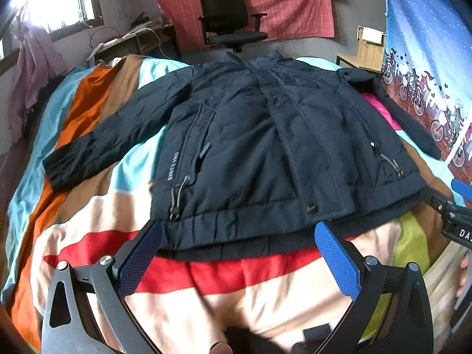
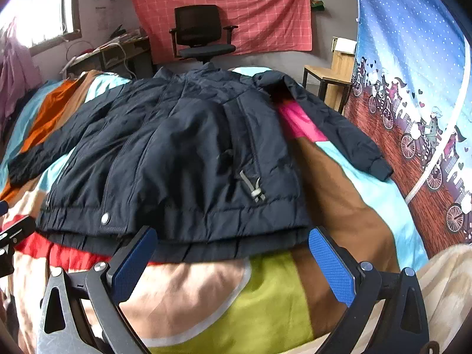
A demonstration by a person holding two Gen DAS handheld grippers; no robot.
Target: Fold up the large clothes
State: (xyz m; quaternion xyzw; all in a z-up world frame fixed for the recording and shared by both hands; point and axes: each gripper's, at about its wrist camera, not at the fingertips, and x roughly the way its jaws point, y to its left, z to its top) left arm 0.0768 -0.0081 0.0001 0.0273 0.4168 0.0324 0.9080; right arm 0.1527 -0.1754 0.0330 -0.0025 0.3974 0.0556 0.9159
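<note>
A dark navy jacket [image 1: 253,147] lies flat and face up on the striped bedspread [image 1: 206,277], sleeves spread to both sides, collar at the far end. My left gripper [image 1: 239,233] is open and empty, its blue pads just at the near hem on the jacket's left half. My right gripper [image 2: 233,239] is open and empty at the hem of the jacket [image 2: 183,153] near its right corner. The right gripper's body also shows at the right edge of the left wrist view [image 1: 454,209].
A black office chair [image 1: 233,20] stands beyond the bed before a pink cloth on the wall. A desk [image 1: 132,41] is at the back left, a wooden stool [image 2: 327,85] at the back right. A blue patterned curtain [image 2: 413,88] runs along the bed's right side.
</note>
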